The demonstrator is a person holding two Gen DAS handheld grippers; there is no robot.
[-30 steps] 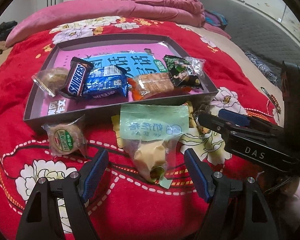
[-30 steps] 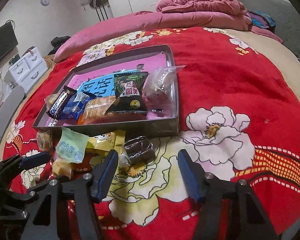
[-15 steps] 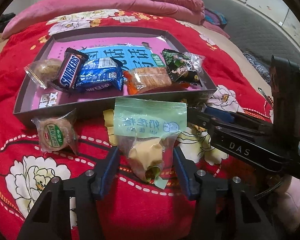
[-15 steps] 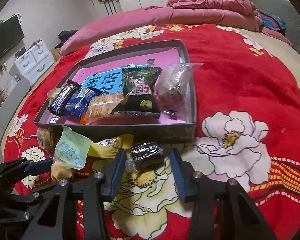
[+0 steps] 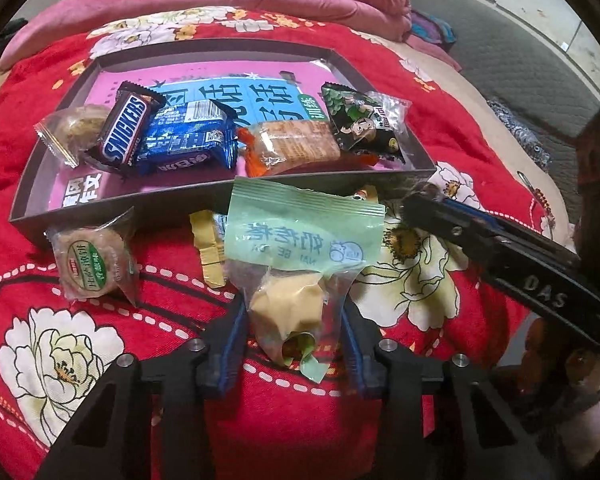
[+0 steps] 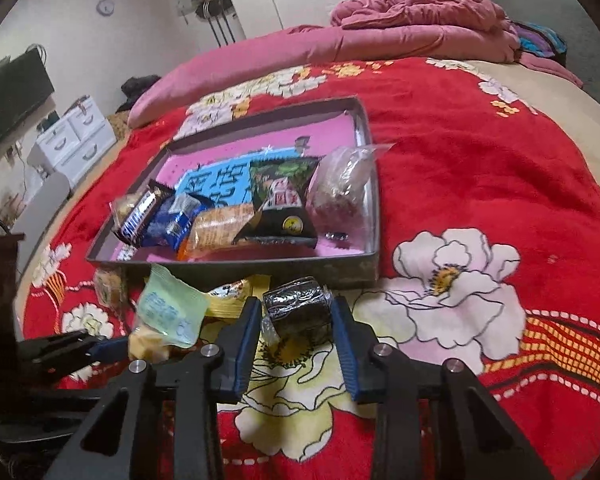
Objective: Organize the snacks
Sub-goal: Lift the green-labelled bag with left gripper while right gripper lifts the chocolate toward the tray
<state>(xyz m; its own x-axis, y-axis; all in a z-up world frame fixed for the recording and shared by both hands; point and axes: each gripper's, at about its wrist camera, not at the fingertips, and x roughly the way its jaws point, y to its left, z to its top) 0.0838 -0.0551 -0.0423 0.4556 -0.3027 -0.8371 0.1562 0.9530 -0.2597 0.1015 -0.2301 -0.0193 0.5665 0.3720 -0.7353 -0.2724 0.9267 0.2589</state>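
The left gripper has just been closing and its blue pads now press both sides of the green packet, clamped on the clear lower half where a pale yellow lump shows; the packet lies on the red blanket just in front of the tray, its green top reaching the tray's near wall. The right gripper has likewise been closing and its pads now pinch the dark roll (wrapped in clear film), which sits on a printed flower just in front of the tray's near right corner. A yellow wrapper lies under the packet, between the two grippers, and a round cake in clear wrap sits on the blanket to the left, touching the tray wall. Inside the tray, left to right: a clear-wrapped cake, a Snickers, a blue pack, an orange pack, a dark green pack and a clear bag by the right wall
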